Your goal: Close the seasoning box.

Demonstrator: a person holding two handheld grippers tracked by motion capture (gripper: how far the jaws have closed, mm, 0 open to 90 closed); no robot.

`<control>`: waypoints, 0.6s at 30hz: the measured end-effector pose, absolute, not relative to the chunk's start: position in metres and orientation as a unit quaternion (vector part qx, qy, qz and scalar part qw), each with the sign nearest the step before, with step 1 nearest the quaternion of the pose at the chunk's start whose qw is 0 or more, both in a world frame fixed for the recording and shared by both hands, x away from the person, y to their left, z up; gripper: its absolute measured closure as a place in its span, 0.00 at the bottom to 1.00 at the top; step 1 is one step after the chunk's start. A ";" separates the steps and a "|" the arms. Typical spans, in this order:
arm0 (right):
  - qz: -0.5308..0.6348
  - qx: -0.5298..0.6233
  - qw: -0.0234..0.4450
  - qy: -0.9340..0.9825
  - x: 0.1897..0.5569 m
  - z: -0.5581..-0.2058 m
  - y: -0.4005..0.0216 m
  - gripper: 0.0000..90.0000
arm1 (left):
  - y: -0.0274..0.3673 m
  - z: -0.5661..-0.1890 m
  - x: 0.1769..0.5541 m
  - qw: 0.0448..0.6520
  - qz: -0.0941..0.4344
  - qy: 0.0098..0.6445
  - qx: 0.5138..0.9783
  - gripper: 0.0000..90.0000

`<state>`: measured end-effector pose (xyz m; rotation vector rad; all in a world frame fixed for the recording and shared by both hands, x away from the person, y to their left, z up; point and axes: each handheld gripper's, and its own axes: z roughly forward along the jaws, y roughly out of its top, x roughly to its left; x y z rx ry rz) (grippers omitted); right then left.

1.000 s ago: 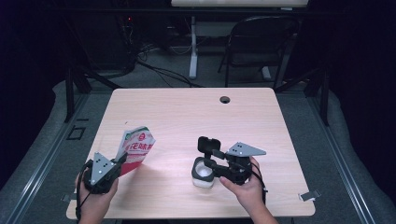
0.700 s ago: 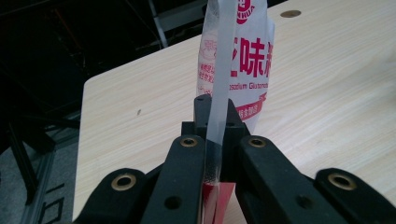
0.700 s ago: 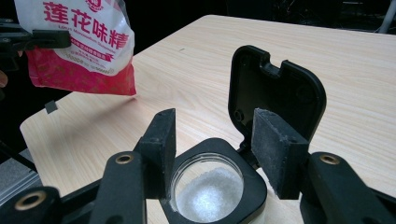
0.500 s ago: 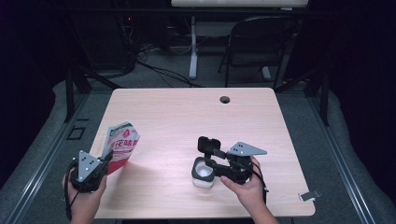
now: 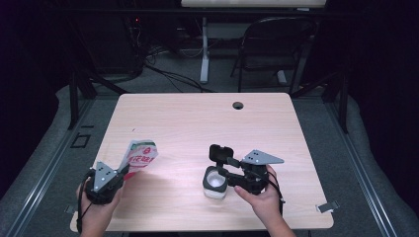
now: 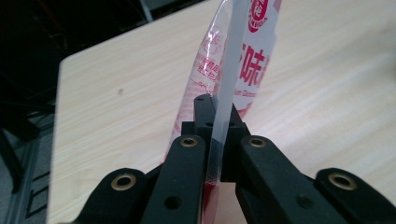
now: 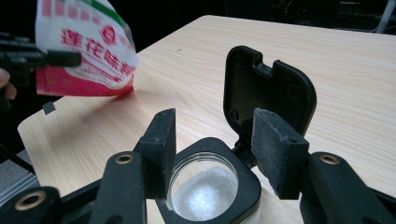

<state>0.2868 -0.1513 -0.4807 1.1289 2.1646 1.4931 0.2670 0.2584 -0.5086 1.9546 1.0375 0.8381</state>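
High view, listing from largest to smallest.

One table (image 5: 197, 118), light wood, with a single round grommet hole (image 5: 238, 105) near its far edge.

One seasoning packet (image 5: 140, 154), white with red print and a green band, held above the near-left part of the table, clear of the surface and tilted toward the centre. It looks flat and slack (likely little left inside, though its contents cannot be seen).

One left gripper (image 5: 116, 174), jaws clamped tight on the packet's lower edge; the left gripper view shows the film (image 6: 233, 70) pinched between the two black jaws.

One right gripper (image 5: 217, 174), jaws set either side of the jar and spread wide. In the right gripper view the pads (image 7: 279, 154) flank the black collar; whether they actually press on it or merely bracket it I cannot tell.

One small jar (image 5: 215, 183), clear-walled with a black collar, standing upright on the table's near-centre, well apart from the packet.

One hinged black lid (image 5: 222, 153), flipped up and open behind the jar mouth.

One charge of white granules (image 7: 205, 193), lying in the jar.

Progress, as judged: filling appears largely done, with powder in the jar and the packet drawn aside. Left to do: shut the lid and set the packet down.
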 end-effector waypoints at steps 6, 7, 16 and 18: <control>0.521 0.394 0.141 0.744 0.287 -0.480 -0.154 0.56 | 0.241 -0.522 0.270 0.371 0.285 0.388 0.794 1.00; 0.522 0.394 0.141 0.744 0.287 -0.480 -0.154 0.56 | 0.238 -0.526 0.271 0.370 0.274 0.387 0.799 1.00; 0.519 0.396 0.145 0.744 0.288 -0.480 -0.156 0.56 | 0.222 -0.548 0.274 0.353 0.227 0.377 0.825 0.95; 0.518 0.395 0.146 0.744 0.288 -0.480 -0.156 0.56 | 0.220 -0.550 0.273 0.352 0.224 0.375 0.828 0.93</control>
